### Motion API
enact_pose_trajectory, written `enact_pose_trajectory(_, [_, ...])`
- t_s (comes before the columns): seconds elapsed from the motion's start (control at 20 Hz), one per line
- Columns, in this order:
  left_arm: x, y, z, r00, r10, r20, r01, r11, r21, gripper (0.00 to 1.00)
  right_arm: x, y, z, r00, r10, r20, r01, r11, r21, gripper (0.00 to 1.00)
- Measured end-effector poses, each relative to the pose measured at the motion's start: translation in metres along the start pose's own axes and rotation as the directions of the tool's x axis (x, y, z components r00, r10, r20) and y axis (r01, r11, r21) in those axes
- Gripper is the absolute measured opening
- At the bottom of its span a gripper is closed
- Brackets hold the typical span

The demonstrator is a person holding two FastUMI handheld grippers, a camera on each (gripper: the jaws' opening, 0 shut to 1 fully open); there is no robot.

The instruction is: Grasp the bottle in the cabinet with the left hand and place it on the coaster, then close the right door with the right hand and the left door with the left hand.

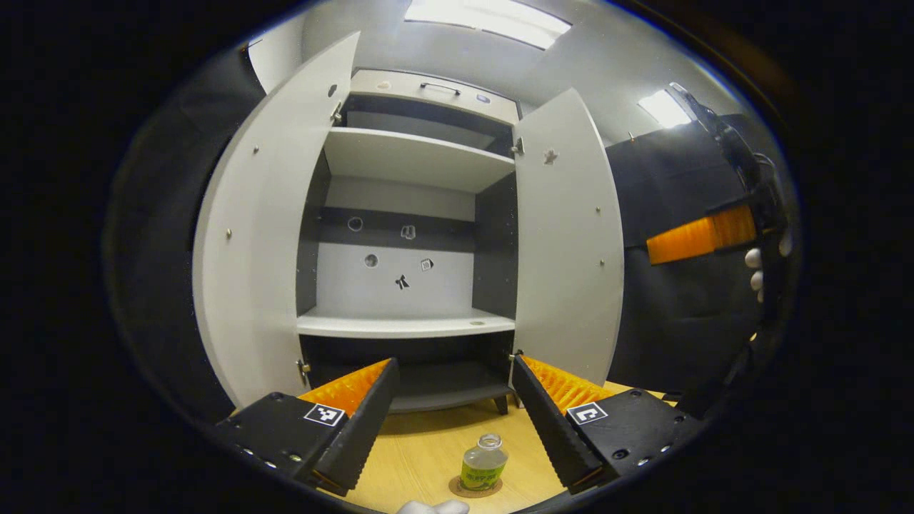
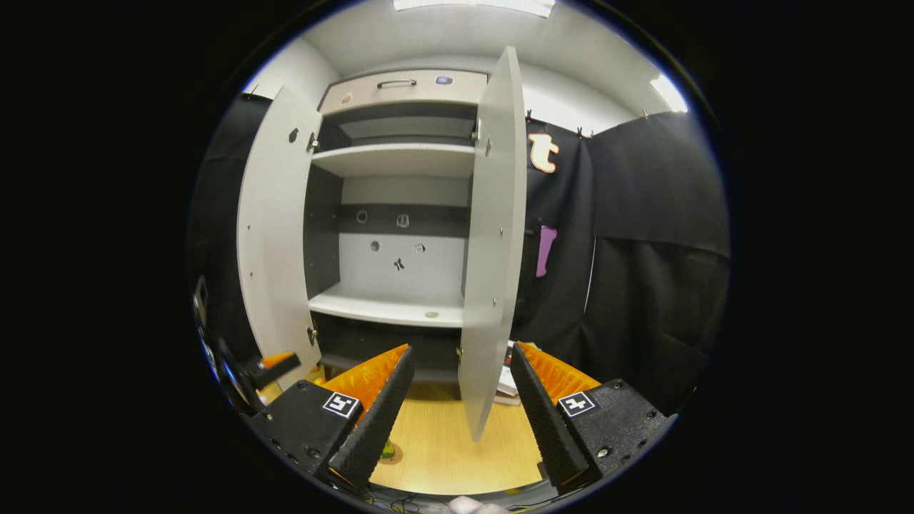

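A small clear bottle [image 1: 483,462] with a green label stands upright on a round brown coaster [image 1: 457,489] on the wooden table. My left gripper [image 1: 453,410] is open above and behind the bottle, not touching it. The cabinet [image 1: 407,214] stands ahead with both doors open: left door [image 1: 268,235] and right door [image 1: 568,235]. In the left gripper view the right gripper [image 1: 703,238] is seen far right, held by a gloved hand. My right gripper [image 2: 460,400] is open, with the right door's edge [image 2: 493,235] ahead between its fingers. A sliver of the bottle [image 2: 387,450] peeks beside its left finger.
The cabinet's shelves [image 1: 407,325] hold nothing; small stickers mark the back panel [image 1: 400,271]. A drawer with a handle [image 1: 439,88] tops the cabinet. Black cloth [image 2: 643,250] hangs to the right. The left gripper [image 2: 268,368] appears at the right gripper view's lower left.
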State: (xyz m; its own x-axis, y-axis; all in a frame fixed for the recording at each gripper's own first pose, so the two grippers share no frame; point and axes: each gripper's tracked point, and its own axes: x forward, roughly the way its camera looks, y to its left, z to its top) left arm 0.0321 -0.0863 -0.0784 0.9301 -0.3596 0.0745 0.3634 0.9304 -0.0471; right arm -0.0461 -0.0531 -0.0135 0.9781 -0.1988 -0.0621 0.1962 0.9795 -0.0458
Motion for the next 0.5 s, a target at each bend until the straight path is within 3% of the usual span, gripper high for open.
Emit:
enact_pose_trajectory(0.25, [-0.036, 0.057, 0.041, 0.988, 0.150, -0.047, -0.149, 0.988, 0.026, 0.97, 0.015, -0.039, 0.039, 0.996, -0.046, 0.081, 0.046, 0.999, 0.002, 0.83])
enact_pose_trajectory(0.5, [-0.070, 0.100, 0.043, 0.945, 0.306, -0.112, -0.300, 0.951, 0.072, 0.96, 0.055, -0.097, 0.063, 0.988, -0.100, 0.114, 0.100, 0.995, 0.004, 0.83])
